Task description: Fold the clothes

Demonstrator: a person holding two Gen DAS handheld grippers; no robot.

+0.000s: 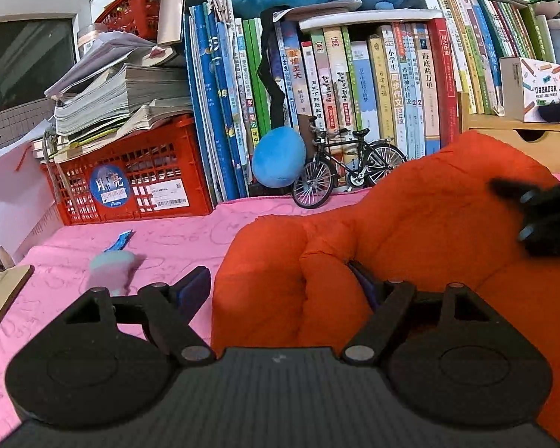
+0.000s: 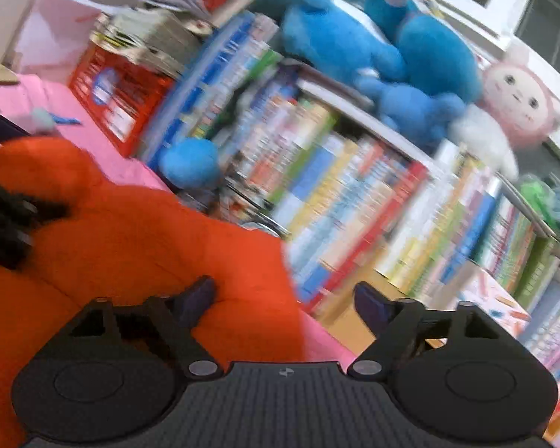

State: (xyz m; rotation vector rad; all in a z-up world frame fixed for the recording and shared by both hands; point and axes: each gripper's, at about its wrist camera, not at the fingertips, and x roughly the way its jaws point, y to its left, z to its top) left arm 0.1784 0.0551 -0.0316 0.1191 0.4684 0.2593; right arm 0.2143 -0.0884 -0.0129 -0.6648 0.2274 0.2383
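Observation:
An orange garment point(image 1: 410, 216) lies bunched on the pink table cover point(image 1: 74, 317). My left gripper point(image 1: 280, 283) stands open around its near left lobe. The left finger point(image 1: 194, 287) is just beside the fabric's edge, and the right finger point(image 1: 364, 280) is tucked into a fold. In the blurred right wrist view, my right gripper point(image 2: 283, 298) is open at the orange garment's point(image 2: 130, 231) right edge, its left finger point(image 2: 198, 298) over the cloth and its right finger point(image 2: 369, 302) off it. Each gripper shows as a black shape in the other's view: right gripper point(image 1: 541, 216), left gripper point(image 2: 3, 224).
A row of books point(image 1: 354, 86) lines the back, with a red crate point(image 1: 130, 183) of papers on the left. In front stand a model bicycle point(image 1: 339, 171) and a blue plush ball point(image 1: 279, 156). A small pale toy point(image 1: 112, 265) lies left of the garment, and a wooden drawer box point(image 1: 522, 142) is at the right.

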